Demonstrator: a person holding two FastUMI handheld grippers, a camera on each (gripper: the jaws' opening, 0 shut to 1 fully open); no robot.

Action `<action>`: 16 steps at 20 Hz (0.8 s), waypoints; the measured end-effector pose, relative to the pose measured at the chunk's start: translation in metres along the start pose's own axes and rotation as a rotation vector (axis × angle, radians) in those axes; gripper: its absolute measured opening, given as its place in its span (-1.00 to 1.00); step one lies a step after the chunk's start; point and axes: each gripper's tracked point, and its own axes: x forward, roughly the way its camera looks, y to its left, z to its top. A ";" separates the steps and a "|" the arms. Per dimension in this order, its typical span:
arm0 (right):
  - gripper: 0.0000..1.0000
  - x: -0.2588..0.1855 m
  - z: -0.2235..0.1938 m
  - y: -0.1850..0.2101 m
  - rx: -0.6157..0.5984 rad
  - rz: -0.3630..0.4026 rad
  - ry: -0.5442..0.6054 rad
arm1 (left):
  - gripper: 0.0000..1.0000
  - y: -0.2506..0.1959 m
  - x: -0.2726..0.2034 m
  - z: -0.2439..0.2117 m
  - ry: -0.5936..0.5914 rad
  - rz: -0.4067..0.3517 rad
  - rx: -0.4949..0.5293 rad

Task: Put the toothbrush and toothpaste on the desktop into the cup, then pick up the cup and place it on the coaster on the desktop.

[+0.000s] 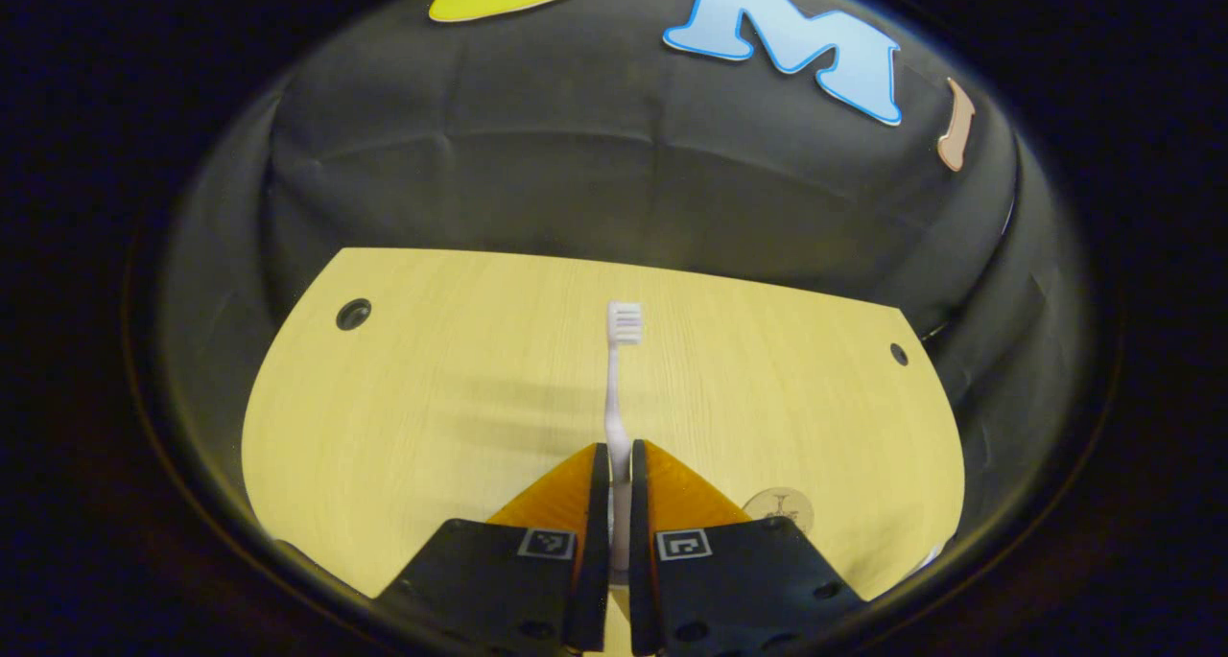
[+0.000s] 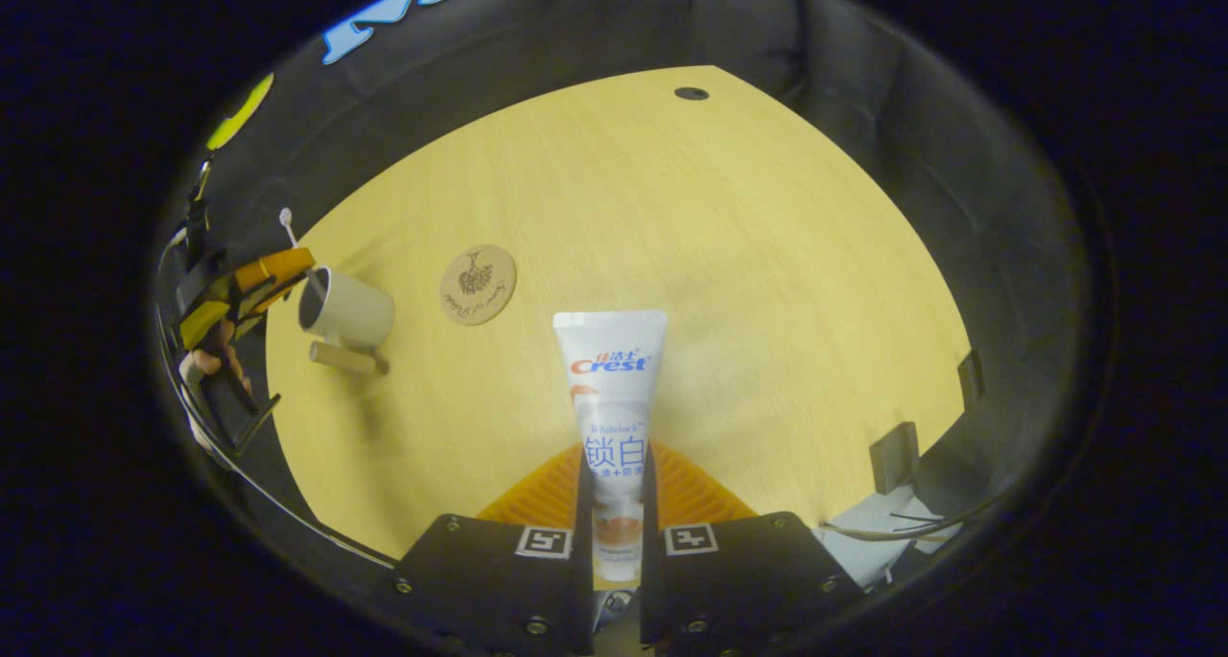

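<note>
Toothbrush [image 1: 619, 388] lengthwise, bristles pointing away

The pale wood table [image 2: 767, 254] carries a white cup [image 2: 347, 308] near its left edge, standing upright, and a round coaster [image 2: 478, 284] just beside it, apart.

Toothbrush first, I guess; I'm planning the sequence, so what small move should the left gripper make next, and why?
Probably lower the toothbrush handle-first into the cup. The left gripper is shut on its handle, head pointing away, and in the right gripper view it sits right at the cup's open mouth. The right gripper grips the toothpaste, farther off.
</note>
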 end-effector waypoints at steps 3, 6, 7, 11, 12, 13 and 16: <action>-0.59 -0.003 0.004 0.004 -0.007 0.007 -0.009 | -0.43 -0.002 -0.006 -0.001 -0.018 -0.009 -0.015; -0.59 -0.004 0.013 0.013 -0.014 0.019 -0.026 | -0.08 0.000 -0.016 -0.006 -0.018 -0.018 -0.017; -0.59 -0.005 0.018 0.017 -0.017 0.025 -0.034 | -0.06 0.001 -0.018 -0.007 -0.019 -0.020 -0.015; -0.59 -0.010 0.038 0.039 -0.041 0.057 -0.068 | -0.06 0.004 -0.035 -0.013 -0.025 -0.036 -0.022; -0.59 -0.010 0.043 0.047 -0.048 0.067 -0.076 | -0.06 0.005 -0.041 -0.015 -0.026 -0.041 -0.024; -0.59 -0.009 0.050 0.055 -0.058 0.079 -0.082 | -0.10 0.006 -0.045 -0.016 -0.028 -0.046 -0.027; -0.59 -0.008 0.067 0.084 -0.093 0.116 -0.100 | -0.10 0.015 -0.060 -0.024 -0.028 -0.046 -0.043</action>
